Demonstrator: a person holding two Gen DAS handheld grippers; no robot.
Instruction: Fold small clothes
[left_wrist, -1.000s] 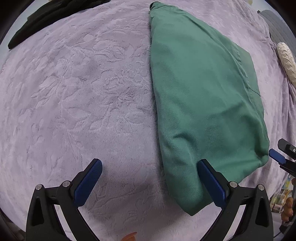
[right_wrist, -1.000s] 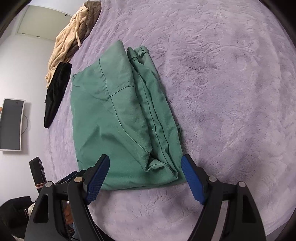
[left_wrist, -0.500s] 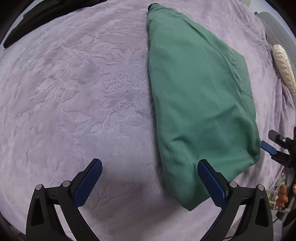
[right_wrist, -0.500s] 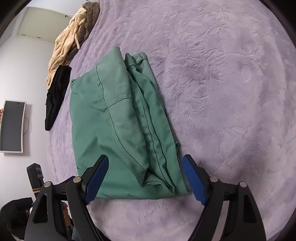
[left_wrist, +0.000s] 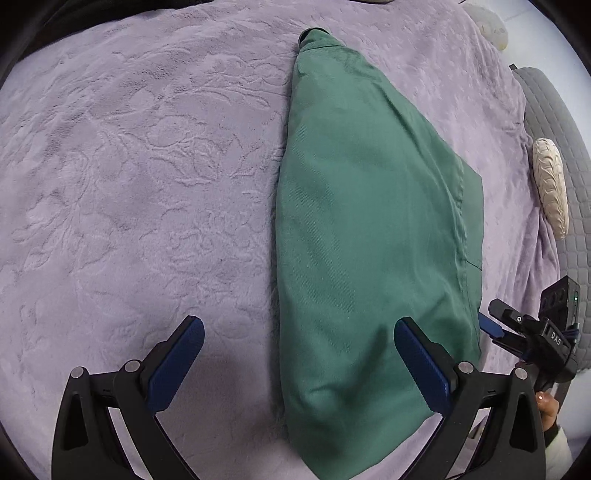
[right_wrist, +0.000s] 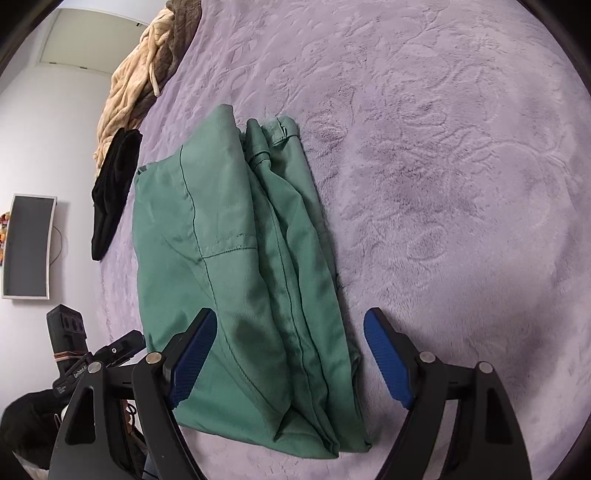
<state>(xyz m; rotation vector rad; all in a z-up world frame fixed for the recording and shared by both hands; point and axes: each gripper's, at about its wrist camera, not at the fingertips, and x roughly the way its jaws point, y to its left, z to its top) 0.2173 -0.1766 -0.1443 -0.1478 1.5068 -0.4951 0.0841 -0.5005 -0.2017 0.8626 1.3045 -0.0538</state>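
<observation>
A green garment (left_wrist: 369, 229) lies folded lengthwise on the lilac bedspread (left_wrist: 140, 177). My left gripper (left_wrist: 299, 354) is open and empty, its jaws straddling the garment's left folded edge near the near end. In the right wrist view the same garment (right_wrist: 236, 258) shows seams and bunched folds. My right gripper (right_wrist: 288, 350) is open and empty, low over the garment's near end, jaws either side of the bunched part. The right gripper also shows in the left wrist view (left_wrist: 532, 336), and the left gripper in the right wrist view (right_wrist: 110, 350).
A black garment (right_wrist: 112, 188) and a beige and brown pile (right_wrist: 144, 70) lie at the far left of the bed. A cream knitted item (left_wrist: 550, 184) and grey quilt (left_wrist: 557, 125) sit at the right. A monitor (right_wrist: 29, 243) hangs on the wall.
Both grippers have moved closer over the garment's near end, so it now sits between the jaws of each. Both stay open. The garment has not moved.
</observation>
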